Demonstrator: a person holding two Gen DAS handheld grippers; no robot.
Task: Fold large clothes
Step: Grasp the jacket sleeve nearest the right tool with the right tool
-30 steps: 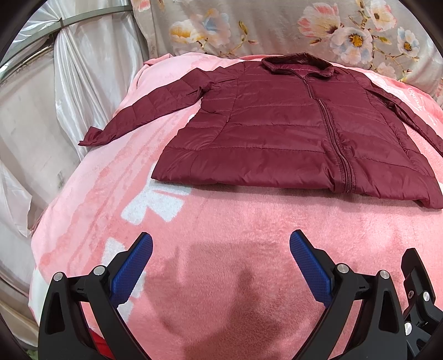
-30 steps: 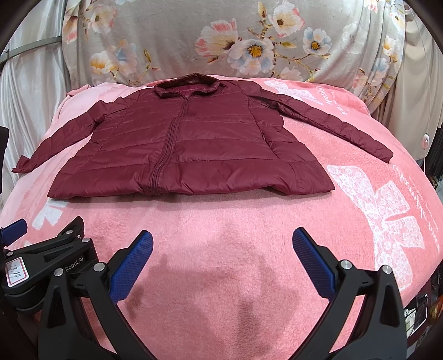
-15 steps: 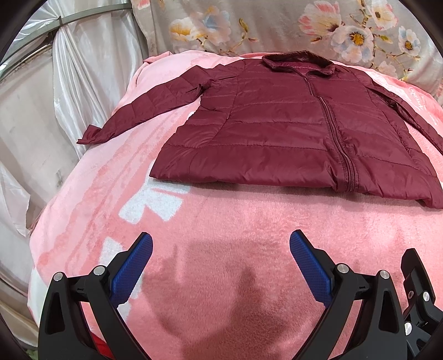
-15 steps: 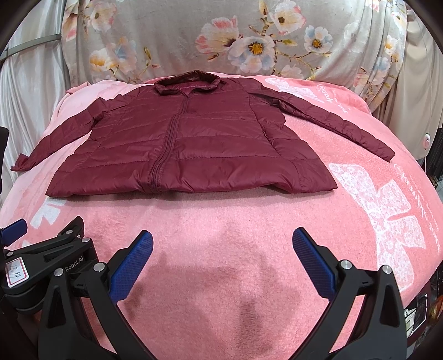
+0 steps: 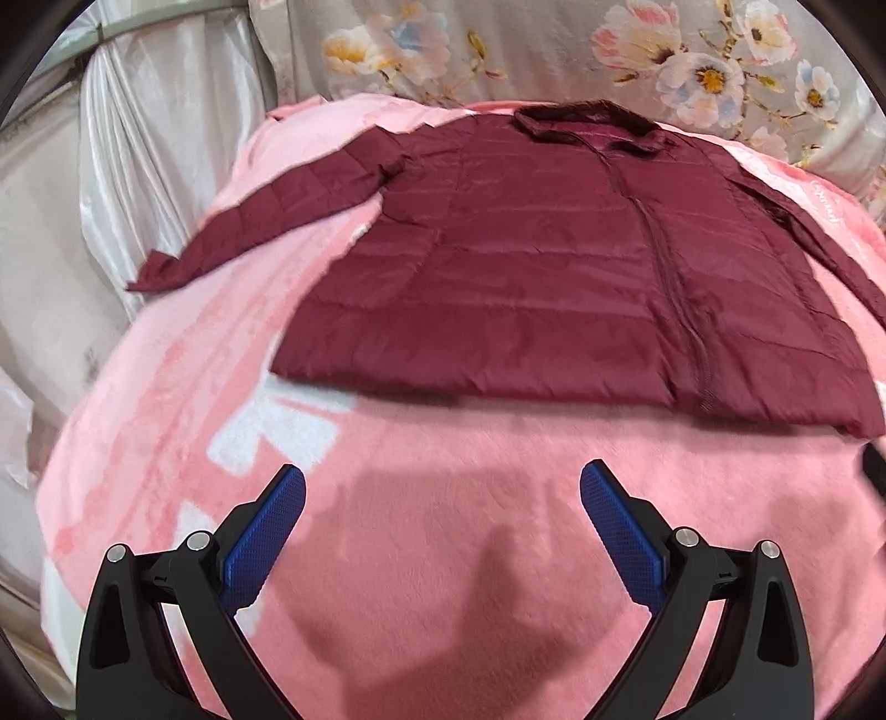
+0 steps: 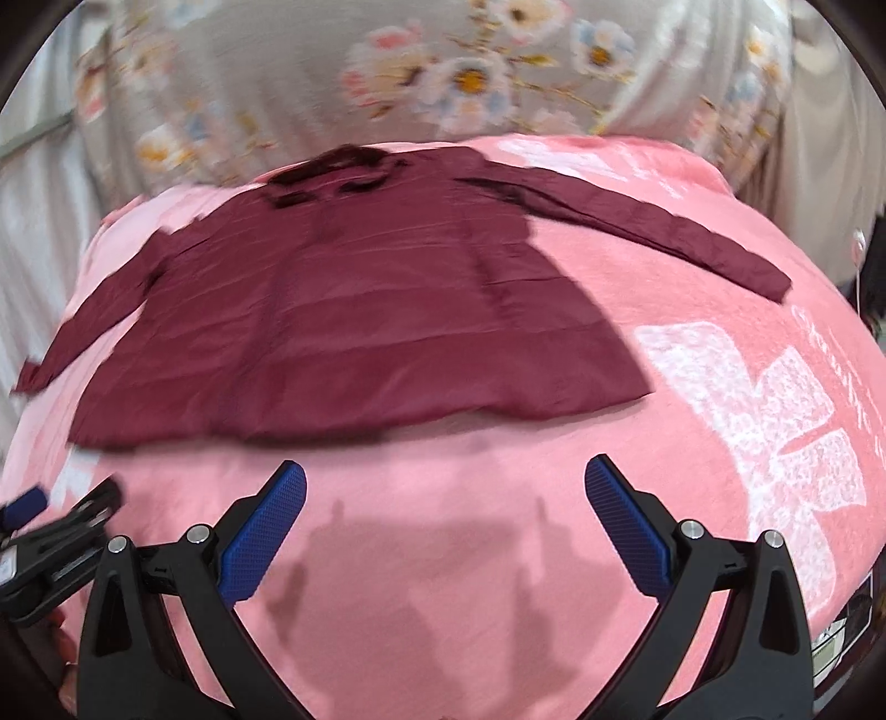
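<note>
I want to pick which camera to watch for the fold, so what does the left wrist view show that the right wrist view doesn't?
Only the left wrist view shows the jacket's zipper line sharply and the shiny white drape beside the bed. Only the right wrist view shows the whole far sleeve to its cuff, the white blanket print, and the left gripper at the edge. Both show the maroon jacket lying flat on the pink blanket, the floral cloth behind, and open blue-padded jaws touching nothing.

Home bedroom: pink blanket (image 5: 443, 554), floral sheet (image 5: 554, 50).
</note>
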